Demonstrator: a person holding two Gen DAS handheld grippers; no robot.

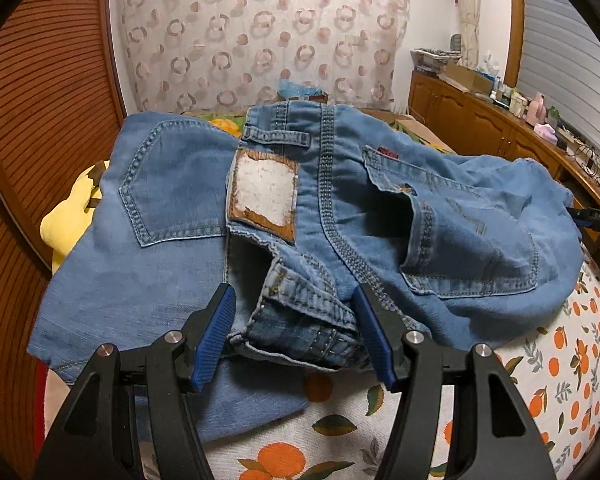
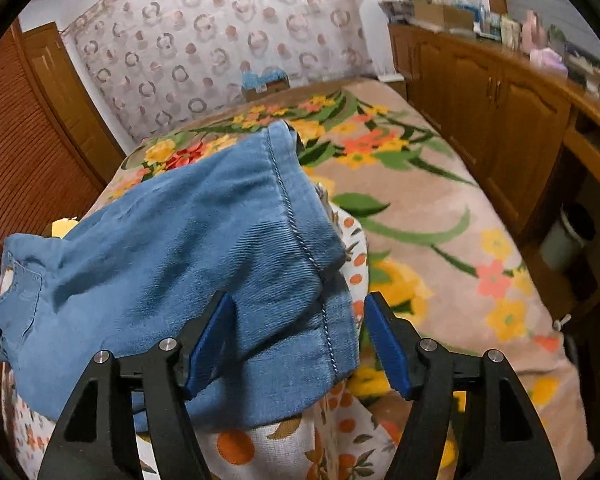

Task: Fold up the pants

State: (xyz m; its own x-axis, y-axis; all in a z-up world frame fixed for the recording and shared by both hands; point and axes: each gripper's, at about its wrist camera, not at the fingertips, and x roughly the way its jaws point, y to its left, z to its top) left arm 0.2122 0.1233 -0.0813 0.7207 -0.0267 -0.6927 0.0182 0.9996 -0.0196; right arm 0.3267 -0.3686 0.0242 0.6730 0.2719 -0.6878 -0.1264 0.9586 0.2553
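Light blue denim pants (image 1: 172, 240) lie back side up on the bed, with both back pockets and a worn leather patch (image 1: 264, 196) showing. My left gripper (image 1: 294, 294) hovers over the bunched waistband (image 1: 300, 320). Its blue pads stand apart on either side of the bunch and do not pinch it. In the right wrist view a folded pant leg (image 2: 180, 248) with a stitched hem (image 2: 300, 240) lies across the bed. My right gripper (image 2: 300, 300) is open over the near corner of that leg. The cloth runs under the left finger, and the right finger is off its edge.
An orange-print sheet (image 1: 560, 360) covers the near part of the bed and a pink floral blanket (image 2: 420, 200) the far part. A yellow cloth (image 1: 72, 216) pokes out at the left. Wooden cabinets (image 2: 500, 120) line the right side, louvred wooden doors (image 1: 40, 100) the left.
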